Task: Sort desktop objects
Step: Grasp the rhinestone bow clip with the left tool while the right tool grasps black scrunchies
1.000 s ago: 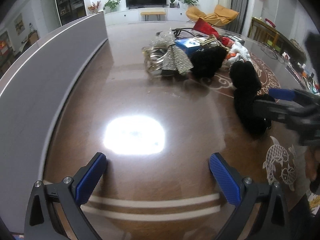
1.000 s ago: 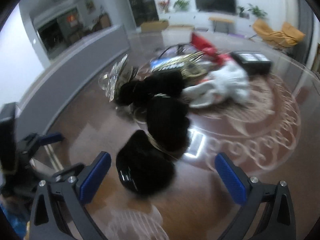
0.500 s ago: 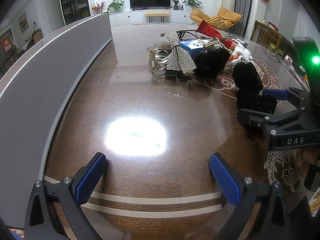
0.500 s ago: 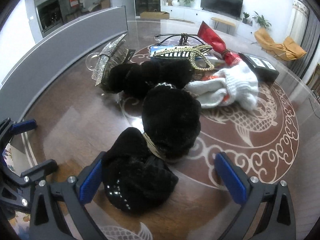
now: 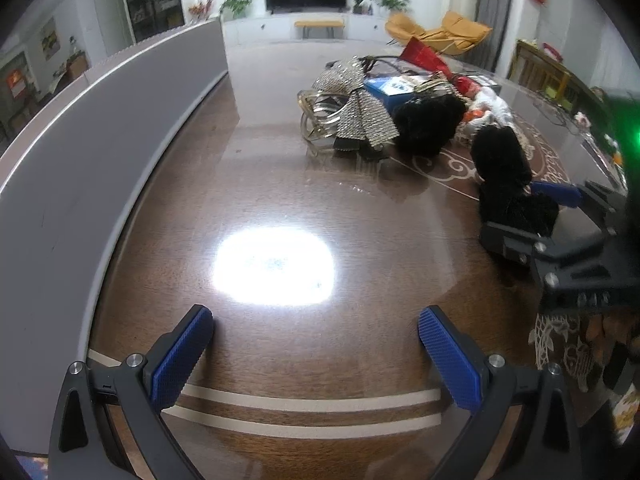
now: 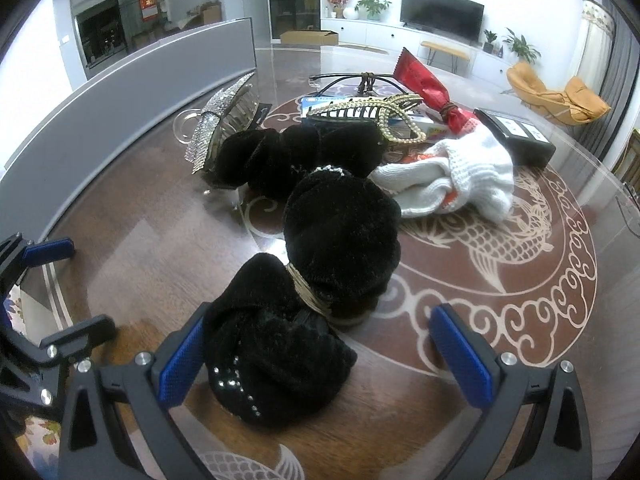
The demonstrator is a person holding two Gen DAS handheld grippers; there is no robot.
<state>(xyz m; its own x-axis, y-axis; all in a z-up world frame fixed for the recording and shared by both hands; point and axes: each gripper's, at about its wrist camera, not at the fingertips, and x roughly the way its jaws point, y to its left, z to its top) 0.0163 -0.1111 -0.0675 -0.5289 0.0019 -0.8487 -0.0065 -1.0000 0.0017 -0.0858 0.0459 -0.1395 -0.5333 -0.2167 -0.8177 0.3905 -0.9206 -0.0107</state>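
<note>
- The right tool [image 6: 320,356] stands wide open and holds nothing; its blue pads sit either side of the near lobe of a black velvet bow [image 6: 316,276]; the left pad [image 6: 178,364] is just beside the fabric, and whether it touches cannot be told; the right pad is well clear of it.
- The black velvet bow lies on the counter [image 6: 500,320], its two lobes cinched at the middle by a gold band [image 6: 308,290]; small studs dot the near lobe.
- Behind it lies a second black velvet piece [image 6: 296,152], touching a rhinestone bow clip [image 6: 212,124] to the left; a gold comb clip [image 6: 372,108] rests across a blue box [image 6: 320,102]; a white knit glove [image 6: 460,176] lies to the right, with a red wrapper [image 6: 424,80] and a black box [image 6: 516,136] beyond.
- The left tool [image 5: 316,352] is also wide open and empty, over a bare stretch of counter with a bright glare patch [image 5: 274,266]; a grey panel [image 5: 100,140] runs along the counter's left edge.
- In the left wrist view the right tool [image 5: 532,216] shows at the right edge with the black velvet bow [image 5: 504,172] between its fingers; the pile of accessories sits well apart from the left tool.
</note>
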